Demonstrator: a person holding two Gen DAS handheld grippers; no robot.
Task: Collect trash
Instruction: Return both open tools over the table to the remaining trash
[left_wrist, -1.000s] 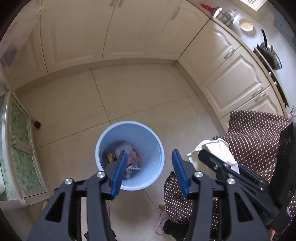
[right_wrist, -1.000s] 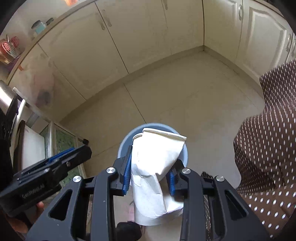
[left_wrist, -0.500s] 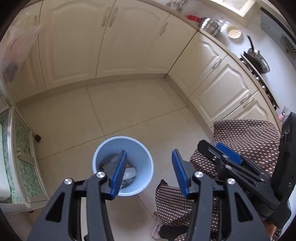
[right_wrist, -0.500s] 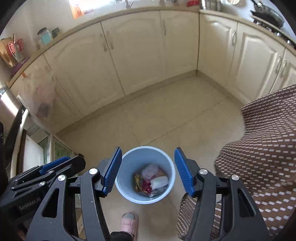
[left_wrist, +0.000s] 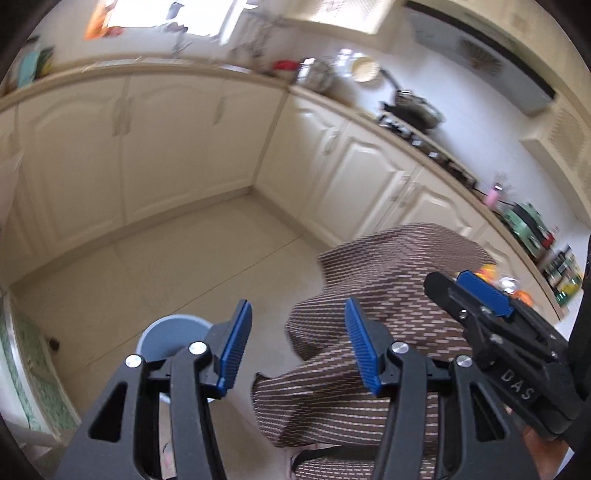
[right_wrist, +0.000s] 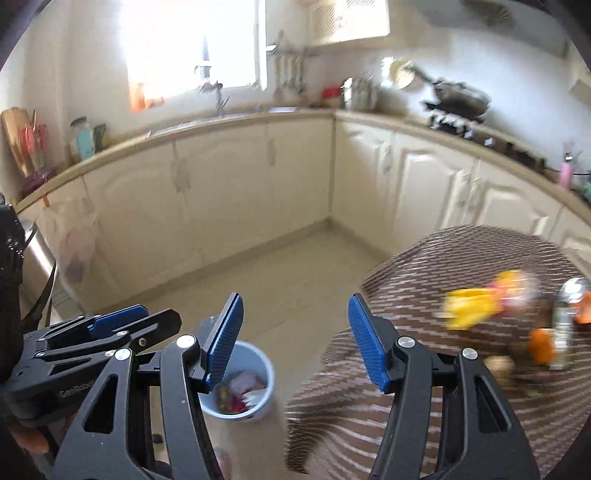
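Several blurred scraps (right_wrist: 236, 391), maybe wrappers, blue bin (right_wrist: 266, 373)

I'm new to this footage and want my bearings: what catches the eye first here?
The brown dotted tablecloth fills the right, with blurred yellow wrappers lying on it. Low on the floor stands the blue bin, trash inside. Both grippers, left gripper and right gripper, frame the foreground, open and empty.

Both grippers alike: left gripper (left_wrist: 297, 347) & right gripper (right_wrist: 295, 341) have matte black frames w/ triangular cutouts, 2 silver screws per finger, ribbed blue pads (left_wrist: 362, 352). White lettering on each gripper's side, "DAS" on the right one.
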